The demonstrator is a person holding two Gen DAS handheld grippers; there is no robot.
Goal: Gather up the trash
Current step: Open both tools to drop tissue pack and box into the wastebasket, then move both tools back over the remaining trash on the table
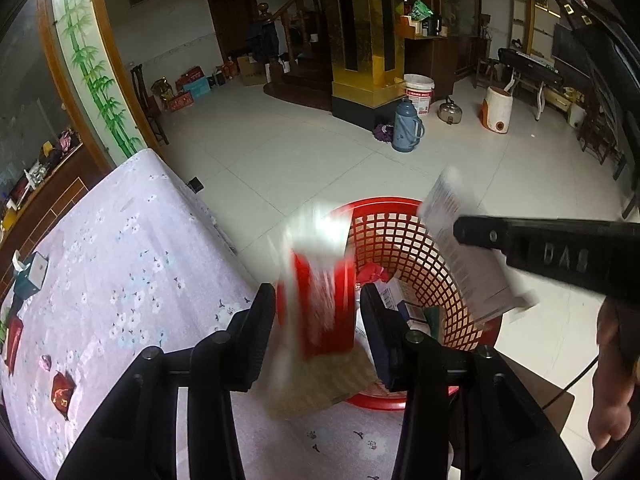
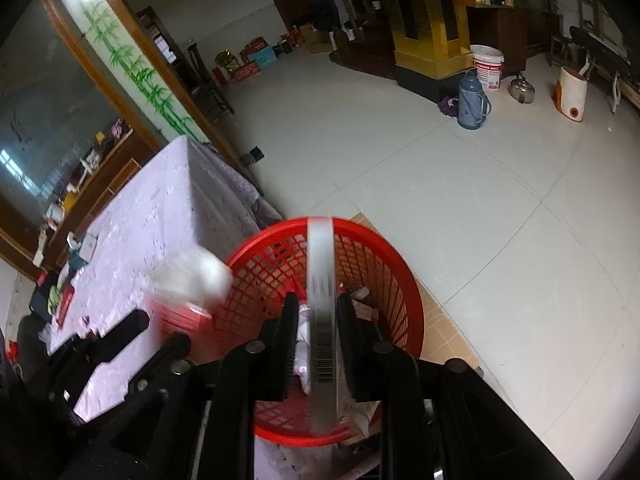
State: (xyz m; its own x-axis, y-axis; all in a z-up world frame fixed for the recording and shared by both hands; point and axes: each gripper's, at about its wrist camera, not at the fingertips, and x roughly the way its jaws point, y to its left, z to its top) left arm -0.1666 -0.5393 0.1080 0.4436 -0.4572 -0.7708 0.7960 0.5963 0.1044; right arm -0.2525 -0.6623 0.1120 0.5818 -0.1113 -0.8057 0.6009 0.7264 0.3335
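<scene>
1. Room: large hall with pale tiled floor [image 1: 304, 152]. A table with a lilac flower-print cloth [image 1: 120, 248] stood at left. A red plastic lattice basket [image 1: 404, 240] sat on the floor just beside the table edge, on a piece of flat cardboard [image 2: 444, 332].
2. Background: gold-and-black pillar [image 1: 360, 36], blue thermos flask [image 1: 406, 126], white bucket with red label [image 1: 418, 94], metal kettle [image 1: 450, 112], wooden staircase [image 1: 296, 20].
3. Writing: raised letters "DAS" read on the right gripper's finger in the left wrist view. Barcode visible on the narrow edge of the white carton [image 2: 322, 320]; its print too blurred to read. Bucket label illegible.
4. Left gripper [image 1: 318, 312]: jaws fairly wide, a red-and-white box [image 1: 320, 280] between them over the basket's near rim. Box heavily motion-blurred; contact with the pads could not be determined.
5. Right gripper [image 2: 318, 340]: jaws narrow, white carton standing edge-on between the pads above the basket interior; a slim gap showed on either side, so a firm grip could not be confirmed.
6. Part of a hand [image 1: 612, 380] showed at the right edge of the left wrist view, behind the right gripper.
7. Basket already held paper and packaging scraps [image 1: 400, 300].
8. On the table: red snack packets [image 1: 62, 394], a teal tissue box [image 1: 30, 276].
</scene>
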